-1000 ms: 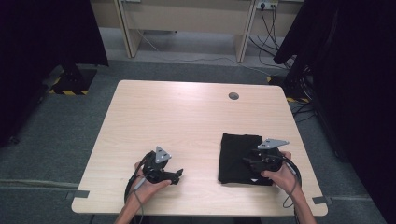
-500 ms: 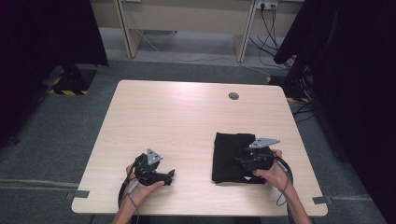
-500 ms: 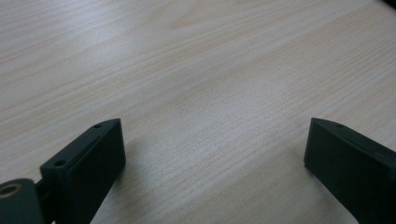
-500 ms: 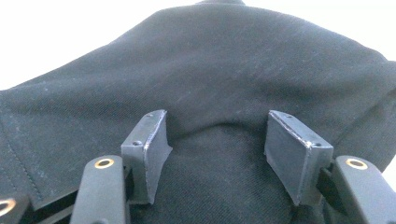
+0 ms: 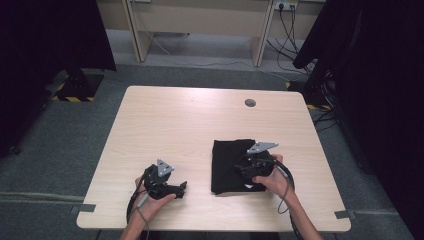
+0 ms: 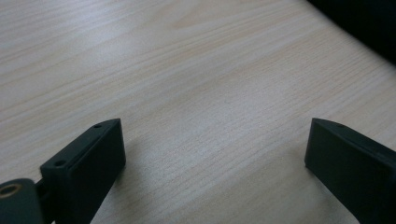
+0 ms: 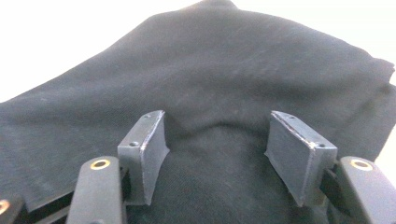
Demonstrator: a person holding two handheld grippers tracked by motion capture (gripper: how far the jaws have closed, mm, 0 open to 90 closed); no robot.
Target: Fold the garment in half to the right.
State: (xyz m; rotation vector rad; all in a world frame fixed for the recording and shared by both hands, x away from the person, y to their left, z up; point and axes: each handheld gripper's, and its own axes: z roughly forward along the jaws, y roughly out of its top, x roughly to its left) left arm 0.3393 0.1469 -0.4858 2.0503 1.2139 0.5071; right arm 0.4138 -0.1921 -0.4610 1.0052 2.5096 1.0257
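Observation:
A folded black cloth [image 5: 225, 167] lies on the light wooden table [image 5: 175, 120], right of centre near the front. My right gripper [image 5: 240, 170] rests on the cloth's right part and points left. In the right gripper view its jaws stand apart over the cloth [image 7: 233, 70], and the right gripper [image 7: 217, 135] has a low bulge of fabric between its tips. Its jaws have just been opening, and the pads do not squeeze the fabric. My left gripper [image 5: 181, 187] lies at the front left, pointing right. The left gripper [image 6: 215, 140] is wide open over bare wood [image 6: 187, 56].
A round cable hole [image 5: 250, 103] sits near the table's far edge. Tape marks the front corners [image 5: 86, 207] [image 5: 344, 214]. Dark curtains hang at both sides, and cables [image 5: 287, 22] run over the floor behind the table.
My right gripper has slid left across the table, and the black cloth has shifted left with it. The left gripper has stayed about where it was.

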